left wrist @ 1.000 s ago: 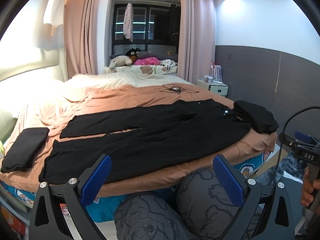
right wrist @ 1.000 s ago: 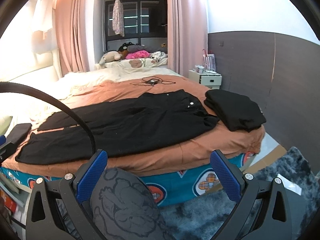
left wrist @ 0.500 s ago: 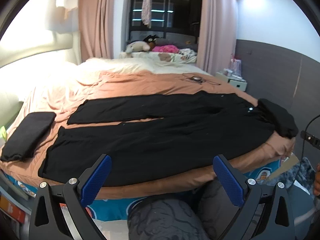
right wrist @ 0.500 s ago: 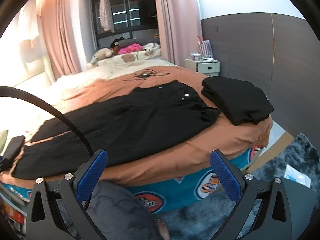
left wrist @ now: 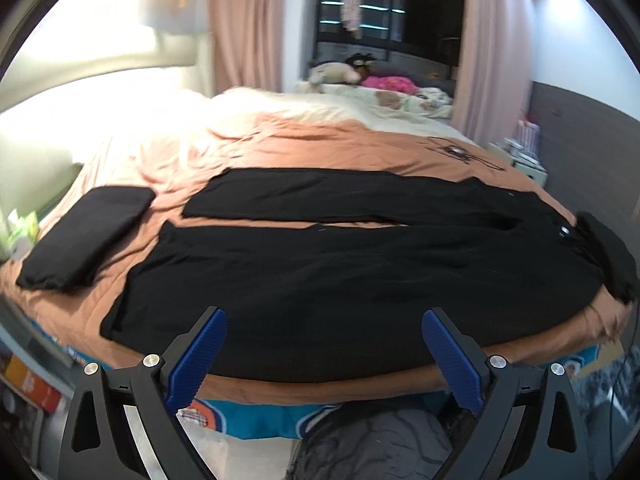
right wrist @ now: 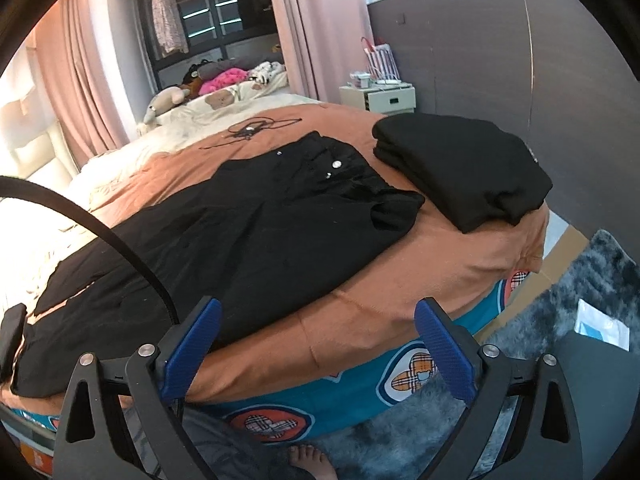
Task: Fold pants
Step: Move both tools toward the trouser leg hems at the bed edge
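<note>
at the bed's near edge, left gripper (left wrist: 323,356) and right gripper (right wrist: 316,350) hover spread over flat pants (left wrist: 360,264).

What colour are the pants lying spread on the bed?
Black. The pants show best in the left wrist view, spread flat on the orange-brown cover.

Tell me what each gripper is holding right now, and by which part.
Nothing. The left gripper and right gripper both have their jaws wide apart and empty, short of the black pants lying flat on the bed.
</note>
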Demonstrator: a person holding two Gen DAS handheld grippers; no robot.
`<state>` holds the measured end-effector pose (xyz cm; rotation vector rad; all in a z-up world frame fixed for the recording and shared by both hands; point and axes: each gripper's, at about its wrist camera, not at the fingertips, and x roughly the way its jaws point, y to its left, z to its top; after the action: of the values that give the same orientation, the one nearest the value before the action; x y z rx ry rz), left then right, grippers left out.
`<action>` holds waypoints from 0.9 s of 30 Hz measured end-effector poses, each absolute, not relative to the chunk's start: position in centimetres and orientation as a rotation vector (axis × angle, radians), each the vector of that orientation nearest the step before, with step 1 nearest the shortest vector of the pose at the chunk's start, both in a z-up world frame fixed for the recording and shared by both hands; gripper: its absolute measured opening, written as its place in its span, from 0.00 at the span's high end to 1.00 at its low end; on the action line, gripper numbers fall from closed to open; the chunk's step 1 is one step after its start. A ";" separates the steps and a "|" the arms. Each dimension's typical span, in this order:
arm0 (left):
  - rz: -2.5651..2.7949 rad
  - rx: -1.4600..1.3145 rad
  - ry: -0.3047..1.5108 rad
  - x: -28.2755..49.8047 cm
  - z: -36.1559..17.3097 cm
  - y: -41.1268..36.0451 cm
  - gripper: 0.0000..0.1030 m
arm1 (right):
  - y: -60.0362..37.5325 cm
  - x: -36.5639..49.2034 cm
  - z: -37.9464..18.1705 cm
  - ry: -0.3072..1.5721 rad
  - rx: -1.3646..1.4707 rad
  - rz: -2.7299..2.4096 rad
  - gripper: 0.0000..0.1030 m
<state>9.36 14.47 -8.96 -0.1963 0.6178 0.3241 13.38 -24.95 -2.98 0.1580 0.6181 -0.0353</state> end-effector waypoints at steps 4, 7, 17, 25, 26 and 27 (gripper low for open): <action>0.393 -0.251 0.638 9.0 -9.9 16.8 0.06 | -25.3 15.8 -3.0 0.637 0.198 -0.016 0.05; 0.444 -0.297 0.651 8.5 -10.8 18.8 0.08 | -25.8 17.5 -3.5 0.640 0.217 -0.013 0.05; 0.571 -0.461 0.652 6.0 -13.3 24.4 0.13 | -26.4 23.3 -5.7 0.693 0.225 -0.002 0.05; 0.585 -0.584 0.645 5.6 -15.1 27.7 0.23 | -28.2 25.9 -6.6 0.735 0.254 -0.011 0.09; 0.580 -0.607 0.649 5.8 -15.5 28.2 0.31 | -28.2 26.0 -6.7 0.739 0.254 -0.009 0.16; 0.580 -0.634 0.659 6.0 -15.9 28.8 0.34 | -28.2 26.2 -6.8 0.746 0.251 -0.011 0.19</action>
<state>6.00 28.81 -15.93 -0.6343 0.6590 0.5801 26.23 -28.23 -6.85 0.2509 0.7463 -0.0107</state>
